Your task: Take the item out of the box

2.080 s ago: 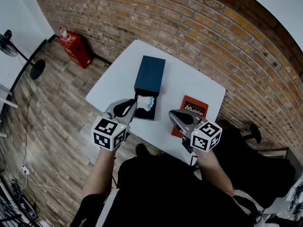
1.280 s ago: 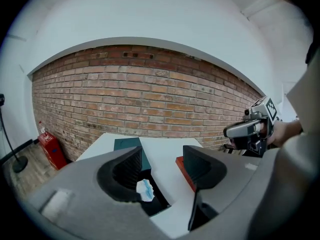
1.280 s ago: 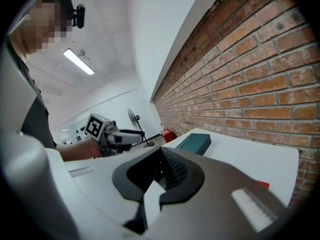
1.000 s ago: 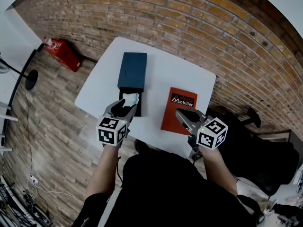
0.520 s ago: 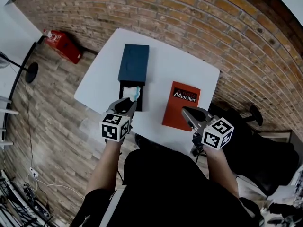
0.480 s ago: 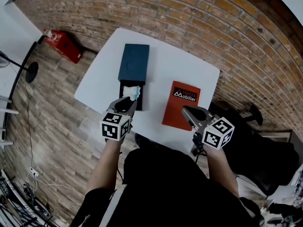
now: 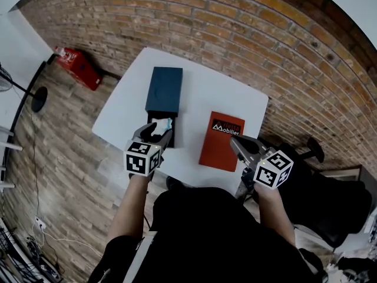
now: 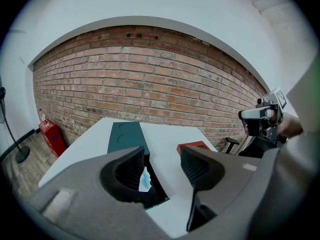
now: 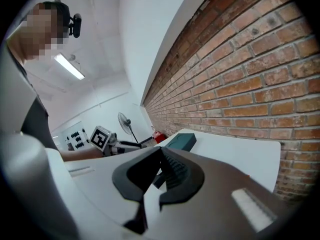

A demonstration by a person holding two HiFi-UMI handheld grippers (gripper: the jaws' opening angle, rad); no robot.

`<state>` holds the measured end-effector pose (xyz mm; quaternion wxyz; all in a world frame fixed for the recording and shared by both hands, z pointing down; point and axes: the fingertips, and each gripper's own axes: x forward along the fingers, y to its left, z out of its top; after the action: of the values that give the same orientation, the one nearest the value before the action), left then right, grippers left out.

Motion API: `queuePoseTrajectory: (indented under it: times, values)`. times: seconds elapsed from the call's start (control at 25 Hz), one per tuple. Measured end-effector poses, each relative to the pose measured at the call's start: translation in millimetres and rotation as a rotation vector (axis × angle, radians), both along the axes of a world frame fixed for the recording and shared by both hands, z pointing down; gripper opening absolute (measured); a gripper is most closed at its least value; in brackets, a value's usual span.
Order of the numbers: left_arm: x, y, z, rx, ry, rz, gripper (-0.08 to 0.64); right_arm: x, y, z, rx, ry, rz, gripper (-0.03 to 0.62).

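Nearest to me, my two forearms reach out over dark clothing, each ending in a grey two-jaw gripper with a marker cube. The left gripper (image 7: 155,135) hovers at the near edge of the white square table (image 7: 200,93), angled down at the open near end of the dark teal rectangular cardboard box (image 7: 164,90). Its jaws have just been opening and now stand well apart, with nothing pinched between them. In the left gripper view (image 8: 162,161) the crumpled white and pale blue item (image 8: 145,180) shows in the gap, just beside the left jaw's ribbed pad, but the pads do not press on it. The item (image 7: 164,124) lies inside the box's black open end, so it is not yet out. The right gripper (image 7: 237,142) is held off to the right, near the table's edge and just beside the near corner of the flat red booklet with white print (image 7: 221,140). In its own view the jaws (image 9: 161,151) meet at the tips, closed on nothing. The booklet lies flat, well apart from the box. Past the table, a red fire extinguisher (image 7: 75,65) lies on the wood plank floor (image 7: 65,134) at the foot of the brick wall (image 7: 235,28).
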<state>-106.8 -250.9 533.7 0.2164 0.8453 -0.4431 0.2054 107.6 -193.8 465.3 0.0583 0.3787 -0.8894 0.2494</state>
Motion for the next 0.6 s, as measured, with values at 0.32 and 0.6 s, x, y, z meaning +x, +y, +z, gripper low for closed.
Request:
queuePoseTrajectory:
  times: [0.32, 0.6]
  values:
    - [-4, -8, -7, 0.028, -0.006, -0.007, 0.173, 6, -6, -7, 0.021, -0.01, 0.019, 0.0]
    - [-10, -13, -11, 0.044, -0.012, -0.017, 0.103, 4, 1, -5, 0.038, 0.006, 0.005, 0.0]
